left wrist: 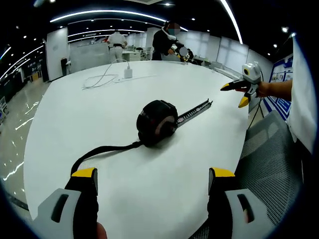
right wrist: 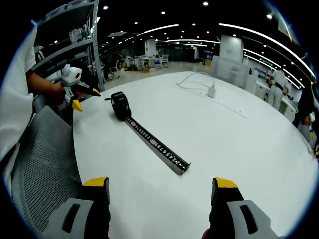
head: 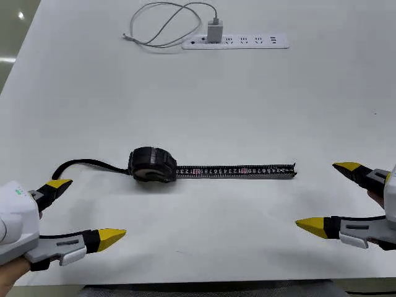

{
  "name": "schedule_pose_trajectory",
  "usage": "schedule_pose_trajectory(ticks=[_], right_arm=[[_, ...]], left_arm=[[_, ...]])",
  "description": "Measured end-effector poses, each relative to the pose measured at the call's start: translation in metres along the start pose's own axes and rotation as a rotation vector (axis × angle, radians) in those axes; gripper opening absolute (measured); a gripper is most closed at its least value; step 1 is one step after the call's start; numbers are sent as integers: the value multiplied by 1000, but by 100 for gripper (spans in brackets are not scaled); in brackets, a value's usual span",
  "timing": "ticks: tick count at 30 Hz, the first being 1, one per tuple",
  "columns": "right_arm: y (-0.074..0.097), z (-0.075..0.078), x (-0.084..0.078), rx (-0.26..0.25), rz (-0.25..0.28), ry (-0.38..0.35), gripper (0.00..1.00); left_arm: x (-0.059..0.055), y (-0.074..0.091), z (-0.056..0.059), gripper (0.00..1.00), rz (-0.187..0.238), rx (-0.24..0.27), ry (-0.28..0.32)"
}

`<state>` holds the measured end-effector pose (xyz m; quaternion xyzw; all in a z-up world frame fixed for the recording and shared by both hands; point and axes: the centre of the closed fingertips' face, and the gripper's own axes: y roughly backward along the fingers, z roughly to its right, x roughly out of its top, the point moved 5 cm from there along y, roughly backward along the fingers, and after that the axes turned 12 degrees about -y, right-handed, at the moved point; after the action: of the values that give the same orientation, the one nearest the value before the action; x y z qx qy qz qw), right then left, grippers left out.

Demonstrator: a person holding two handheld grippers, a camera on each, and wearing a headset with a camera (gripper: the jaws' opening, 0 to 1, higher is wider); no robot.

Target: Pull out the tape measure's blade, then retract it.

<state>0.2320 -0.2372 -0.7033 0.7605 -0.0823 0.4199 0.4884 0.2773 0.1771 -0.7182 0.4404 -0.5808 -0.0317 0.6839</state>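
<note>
- Head view: tape measure lies on the white table, left of centre. Its blade is drawn out flat to the right and its black strap trails left. The left gripper sits at the bottom left and the right gripper at the bottom right. Both have their yellow-tipped jaws spread and hold nothing, and both are well apart from the tape. A power strip with a white charger and a looped cable lies at the far side.
- Left gripper view: its own jaws stand wide and empty over the near table edge. The tape measure's round case is ahead between them, the strap curves back toward the left jaw, and the blade runs away to the right. The right gripper, in a hand, hovers past the blade's end with its jaws parted.
- Right gripper view: its jaws gape with nothing between them. The blade's hooked end lies just ahead, and the blade runs away left to the case. Beyond the case, a hand holds the left gripper by the table edge. A mesh chair is at the left.
</note>
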Motion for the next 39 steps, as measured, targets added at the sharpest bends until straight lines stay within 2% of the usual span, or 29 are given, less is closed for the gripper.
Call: schedule_pose_trajectory(ticks=[10,26,31,39], right_arm=[[6,-3,-11,-10,9,-47,87],[6,-12,-35,-24,2,-80,86],[6,-11,-39,-24,6,-92,86],[5,-10,-37,-22,14,-94,86]], left_arm=[[-9,6,5,91,-12,11,26],[-17,11,8,90,-16,38,32],[-18,12,10,90,-12,44,45],[-19,12,12,90,-14,41,48]])
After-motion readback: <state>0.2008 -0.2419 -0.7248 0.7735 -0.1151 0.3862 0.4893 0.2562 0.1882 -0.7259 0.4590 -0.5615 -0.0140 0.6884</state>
